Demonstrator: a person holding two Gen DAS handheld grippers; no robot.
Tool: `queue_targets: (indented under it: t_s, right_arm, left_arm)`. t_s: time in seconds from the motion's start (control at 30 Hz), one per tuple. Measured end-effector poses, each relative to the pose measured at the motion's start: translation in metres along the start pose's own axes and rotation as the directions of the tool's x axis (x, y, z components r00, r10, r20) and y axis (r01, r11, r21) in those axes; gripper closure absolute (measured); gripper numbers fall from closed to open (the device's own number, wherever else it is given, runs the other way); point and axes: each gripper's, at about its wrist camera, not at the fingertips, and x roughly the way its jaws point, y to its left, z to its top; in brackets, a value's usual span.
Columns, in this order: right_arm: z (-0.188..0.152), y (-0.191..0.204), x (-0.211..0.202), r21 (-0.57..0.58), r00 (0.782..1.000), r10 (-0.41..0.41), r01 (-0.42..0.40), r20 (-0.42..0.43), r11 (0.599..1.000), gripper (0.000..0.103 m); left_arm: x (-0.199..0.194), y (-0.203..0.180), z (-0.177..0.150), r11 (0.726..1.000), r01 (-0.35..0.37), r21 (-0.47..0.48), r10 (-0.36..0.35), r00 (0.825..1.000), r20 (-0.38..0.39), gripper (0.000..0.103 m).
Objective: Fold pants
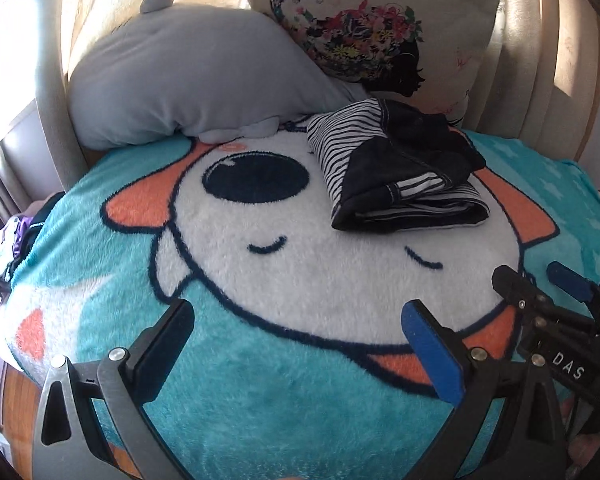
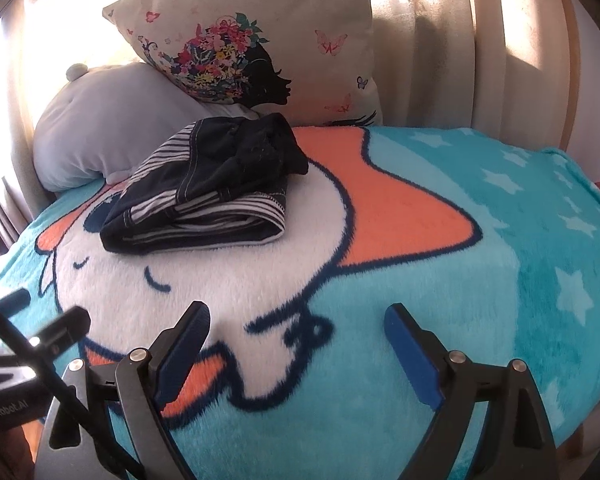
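Nearest the lens in the left wrist view, the left gripper (image 1: 296, 330) hangs low over the blanket (image 1: 260, 392), its jaws spread wide apart and holding nothing. To its right, the right gripper (image 2: 296, 328) sits at a similar height, jaws likewise apart and empty; its fingertips also enter the left wrist view at the right edge. Both tools stand well apart from the garment.

Left to right across the far half of the scene: a grey plush cushion (image 1: 188, 84) leans at the back left, the pants (image 1: 396, 168) lie on the white face of the cartoon print, and a floral pillow (image 1: 372, 24) stands behind them. The pants form a compact, layered bundle, dark denim outside with striped lining showing at the cuffs and edges. The fold appears essentially complete.

Risks, as judged from this arrangement: the upper dark flap sits loosely bunched rather than flat, so it could slide off or spring open if nudged. The deep pile gives a soft, uneven base, and a fingertip closing low could pinch blanket fibres together with cloth, dragging the stack apart. A one-sided grip on the thick bundle could peel only the top layer.
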Motion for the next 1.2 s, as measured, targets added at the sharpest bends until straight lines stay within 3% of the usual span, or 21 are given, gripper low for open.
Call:
queue_targets:
  t_s: [0.3,1.2]
  right_arm:
    - [0.009,0.009,0.009,-0.038,0.999,-0.012,0.011,-0.045,0.999,0.01]
    - [0.038,-0.041,0.02,0.021,0.998,-0.027,0.028,-0.051,0.999,0.01]
  left_arm:
    - [0.007,-0.002,0.011,0.999,0.043,-0.022,-0.044,0.998,-0.05,0.0]
    - [0.033,-0.047,0.035,0.992,0.127,-0.022,-0.129,0.98,-0.149,0.0]
